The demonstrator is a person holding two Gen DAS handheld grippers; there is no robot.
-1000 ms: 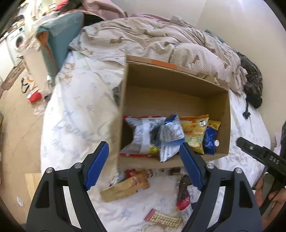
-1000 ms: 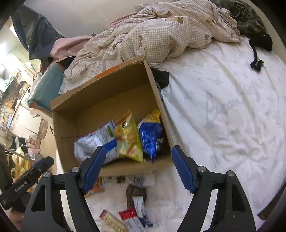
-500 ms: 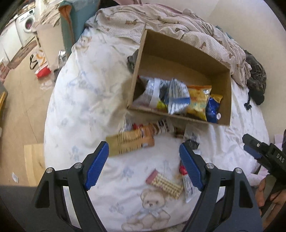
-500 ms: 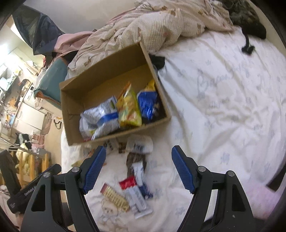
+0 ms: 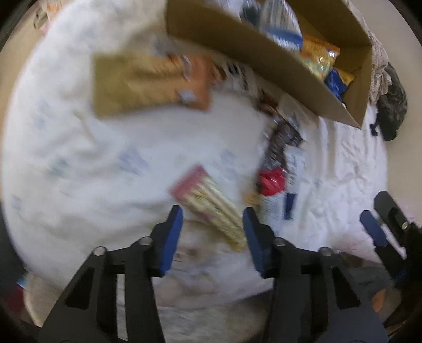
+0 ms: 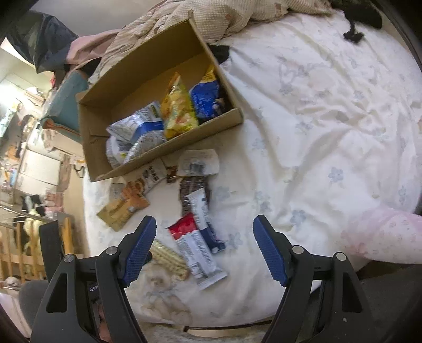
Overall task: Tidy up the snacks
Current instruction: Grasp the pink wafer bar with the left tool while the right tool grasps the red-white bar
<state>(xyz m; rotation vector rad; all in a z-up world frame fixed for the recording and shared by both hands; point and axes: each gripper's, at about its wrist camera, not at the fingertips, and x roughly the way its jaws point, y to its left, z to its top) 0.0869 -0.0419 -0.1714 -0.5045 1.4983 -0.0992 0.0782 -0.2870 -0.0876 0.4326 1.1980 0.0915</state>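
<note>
The left wrist view is blurred. My left gripper (image 5: 212,224) points down at the bed and its jaws are closing, with a pink-and-yellow wafer pack (image 5: 208,208) lying between the blue pads; no firm press shows. That wafer pack (image 6: 168,258) lies by the left fingertip of my right gripper (image 6: 204,232), which is open and empty above a red-and-white bar (image 6: 192,242). The cardboard box (image 6: 168,147) holds a yellow bag (image 6: 176,110), a blue bag (image 6: 205,97) and a silver-blue bag (image 6: 137,129).
Loose on the sheet before the box lie a tan cracker pack (image 6: 124,208), a dark bar (image 6: 192,184), a white-and-blue bar (image 6: 201,211) and a clear pack (image 6: 197,162). A rumpled quilt (image 6: 211,15) lies behind the box. The bed's edge runs close below both grippers.
My left gripper dropped from box height down to the wafer pack and its jaws narrowed. My right gripper drew back from the box to above the loose bars, still open.
</note>
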